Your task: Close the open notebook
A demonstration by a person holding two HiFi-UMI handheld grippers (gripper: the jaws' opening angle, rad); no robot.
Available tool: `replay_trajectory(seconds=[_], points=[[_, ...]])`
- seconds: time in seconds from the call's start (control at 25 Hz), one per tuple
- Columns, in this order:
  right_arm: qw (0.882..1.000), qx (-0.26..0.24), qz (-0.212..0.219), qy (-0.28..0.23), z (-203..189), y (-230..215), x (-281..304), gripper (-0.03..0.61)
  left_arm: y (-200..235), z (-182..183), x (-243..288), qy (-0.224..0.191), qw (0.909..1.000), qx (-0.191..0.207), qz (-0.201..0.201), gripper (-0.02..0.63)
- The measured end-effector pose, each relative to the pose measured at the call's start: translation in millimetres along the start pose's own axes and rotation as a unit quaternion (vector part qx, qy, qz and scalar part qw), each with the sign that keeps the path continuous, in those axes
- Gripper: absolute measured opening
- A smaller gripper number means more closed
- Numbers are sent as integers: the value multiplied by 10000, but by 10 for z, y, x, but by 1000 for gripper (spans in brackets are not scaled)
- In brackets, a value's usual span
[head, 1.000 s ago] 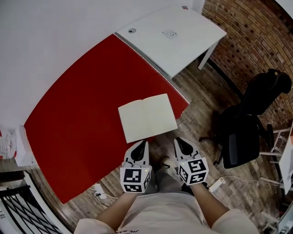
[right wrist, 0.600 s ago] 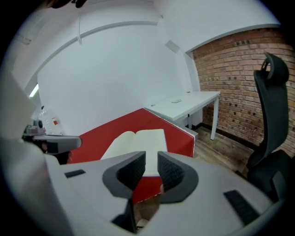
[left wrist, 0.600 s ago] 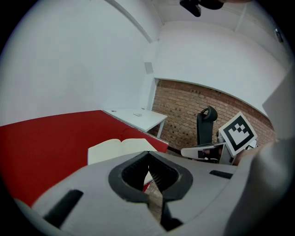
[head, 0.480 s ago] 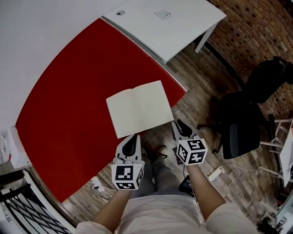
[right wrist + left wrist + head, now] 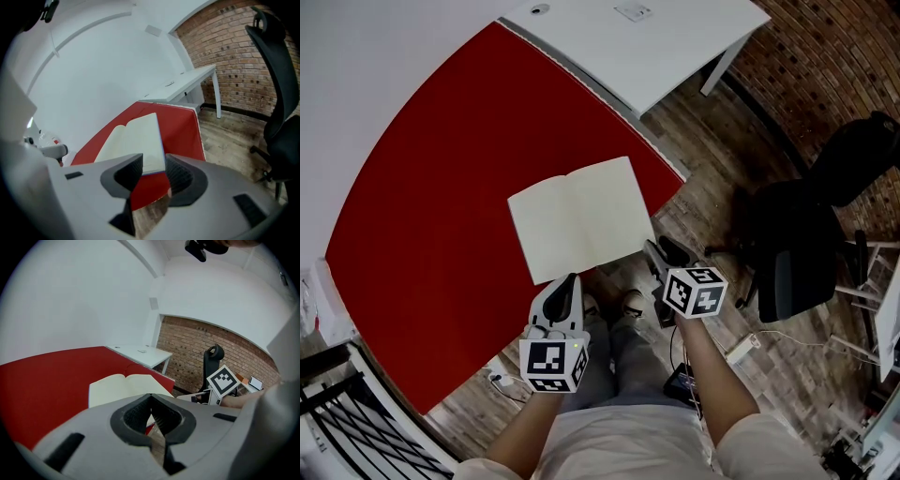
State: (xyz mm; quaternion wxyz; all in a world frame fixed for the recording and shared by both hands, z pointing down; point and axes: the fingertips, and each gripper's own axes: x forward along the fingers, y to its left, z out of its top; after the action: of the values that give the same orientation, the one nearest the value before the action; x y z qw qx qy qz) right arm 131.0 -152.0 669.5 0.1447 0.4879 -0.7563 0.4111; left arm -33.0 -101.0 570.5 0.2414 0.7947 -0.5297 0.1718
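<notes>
The open notebook [image 5: 581,217] lies flat with cream blank pages up, at the near edge of the red table [image 5: 422,216]. My left gripper [image 5: 570,279] hovers just short of the notebook's near edge. In the left gripper view its jaws [image 5: 151,394] are shut with nothing in them, and the notebook [image 5: 124,385] lies ahead. My right gripper [image 5: 664,251] is at the notebook's near right corner. Its jaws [image 5: 154,161] are opening, and that corner of the notebook [image 5: 136,140] shows in the gap beyond them, untouched by the pads.
A white desk [image 5: 647,47] adjoins the far end of the red table. A black office chair [image 5: 806,244] stands on the wooden floor to the right, with a brick wall [image 5: 834,66] behind it. A power strip and cables [image 5: 741,352] lie on the floor by my legs.
The right gripper has rolled, moved up to the notebook's near right corner and opened its jaws. The left gripper has dropped a little and remains shut.
</notes>
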Motion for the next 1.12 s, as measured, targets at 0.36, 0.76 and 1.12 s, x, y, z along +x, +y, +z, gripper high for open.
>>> replay_trajectory(seconds=[0.36,0.76,1.12], points=[[9977,438,410,300,-83,-65,183,129,78,-131,4,144,9998,-107,115,6],[9958,544,575,464,-19,-117,127,23,149,-169,25,155,9994,-189,231,6],[9990,-56,349,273,197,71,-80,20,142,-136,-14,89,9994,-220,267,6]])
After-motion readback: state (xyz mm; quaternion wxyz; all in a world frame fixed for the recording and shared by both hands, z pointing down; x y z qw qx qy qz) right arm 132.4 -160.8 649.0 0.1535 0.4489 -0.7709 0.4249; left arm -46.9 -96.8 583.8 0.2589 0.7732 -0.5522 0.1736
